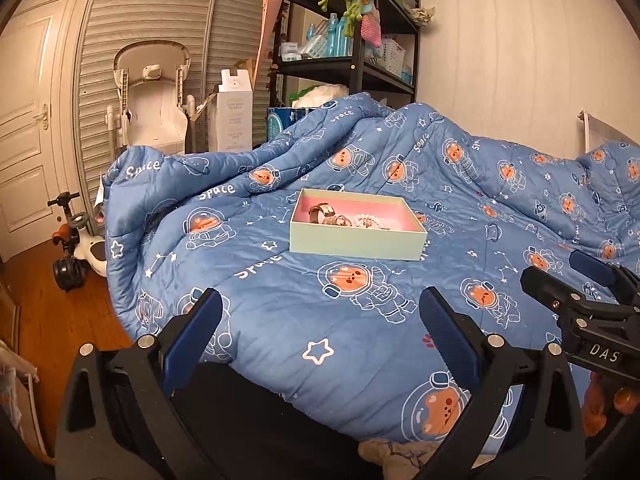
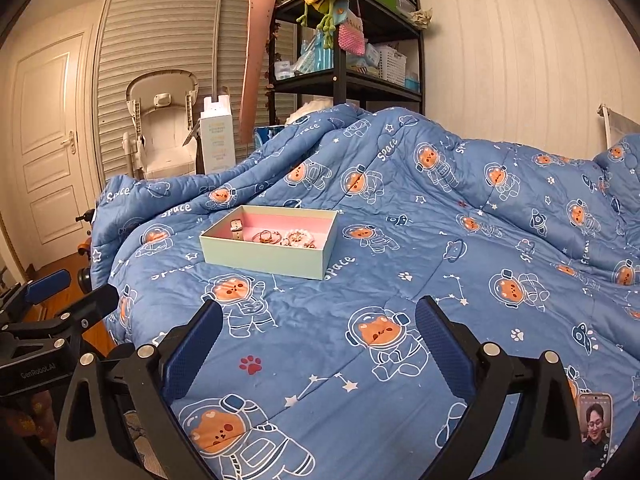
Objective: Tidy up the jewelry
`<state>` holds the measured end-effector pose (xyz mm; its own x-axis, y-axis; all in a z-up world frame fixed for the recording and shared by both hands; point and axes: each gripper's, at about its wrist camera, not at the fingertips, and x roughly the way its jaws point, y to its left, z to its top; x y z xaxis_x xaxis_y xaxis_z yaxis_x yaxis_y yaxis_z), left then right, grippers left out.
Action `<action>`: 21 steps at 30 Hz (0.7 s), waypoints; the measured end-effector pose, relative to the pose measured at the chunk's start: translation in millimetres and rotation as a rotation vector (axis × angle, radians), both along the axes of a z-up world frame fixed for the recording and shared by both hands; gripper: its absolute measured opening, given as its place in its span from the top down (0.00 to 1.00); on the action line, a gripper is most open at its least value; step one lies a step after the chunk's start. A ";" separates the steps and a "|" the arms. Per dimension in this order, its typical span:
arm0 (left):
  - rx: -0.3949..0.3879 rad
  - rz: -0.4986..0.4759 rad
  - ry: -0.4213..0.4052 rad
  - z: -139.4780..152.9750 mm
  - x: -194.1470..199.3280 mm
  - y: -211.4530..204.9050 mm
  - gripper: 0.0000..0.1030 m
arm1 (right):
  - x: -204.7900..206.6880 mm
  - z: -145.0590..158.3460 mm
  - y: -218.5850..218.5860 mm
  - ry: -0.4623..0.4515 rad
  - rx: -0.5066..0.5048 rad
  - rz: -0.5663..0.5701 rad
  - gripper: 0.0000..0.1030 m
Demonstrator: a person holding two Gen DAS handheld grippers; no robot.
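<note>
Hovering low over the quilt (image 2: 400,240), the right gripper (image 2: 318,320) has its blue pads spread wide with nothing between them, only printed fabric showing in the gap. The left gripper (image 1: 320,308) hangs beside it, jaws likewise wide apart and empty. Each shows at the edge of the other's view, near but not touching. A phone (image 2: 596,428) lies on the quilt at the right gripper's lower right. Farther on, well clear of both grippers, the box (image 2: 264,258) sits flat on the quilt, pale green outside, pink inside, lid off. Within it a watch (image 2: 237,229) leans by the left wall, and rings and beaded pieces (image 2: 294,238) cluster toward the middle; the exact items are too small to tell. Behind the bed stand a folded high chair (image 1: 150,96), a black shelf (image 1: 352,68) and a white door (image 1: 28,128).
</note>
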<state>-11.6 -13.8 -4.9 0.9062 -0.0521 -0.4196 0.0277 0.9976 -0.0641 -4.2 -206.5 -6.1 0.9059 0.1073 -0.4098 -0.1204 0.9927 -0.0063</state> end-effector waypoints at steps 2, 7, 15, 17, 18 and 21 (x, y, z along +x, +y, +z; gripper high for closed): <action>0.002 0.000 -0.003 0.5 -0.1 -0.4 0.06 | 0.0 0.0 0.0 0.000 0.000 -0.001 0.08; 0.003 0.000 -0.003 0.5 -0.3 -0.6 0.06 | 0.1 0.3 -1.2 0.001 0.001 -0.004 0.08; 0.006 0.000 -0.010 0.9 -1.7 -0.5 0.06 | 0.7 -0.2 -2.0 0.003 0.002 -0.005 0.07; 0.009 0.002 -0.007 0.5 -1.6 -0.6 0.06 | 1.0 -0.7 -2.7 0.006 0.002 -0.007 0.07; 0.009 0.002 -0.006 0.4 -1.5 -0.7 0.06 | 1.1 -1.1 -2.8 0.007 0.001 -0.008 0.07; 0.008 0.003 -0.003 0.2 -1.6 0.1 0.06 | 1.6 -2.2 -3.1 0.007 0.001 -0.010 0.07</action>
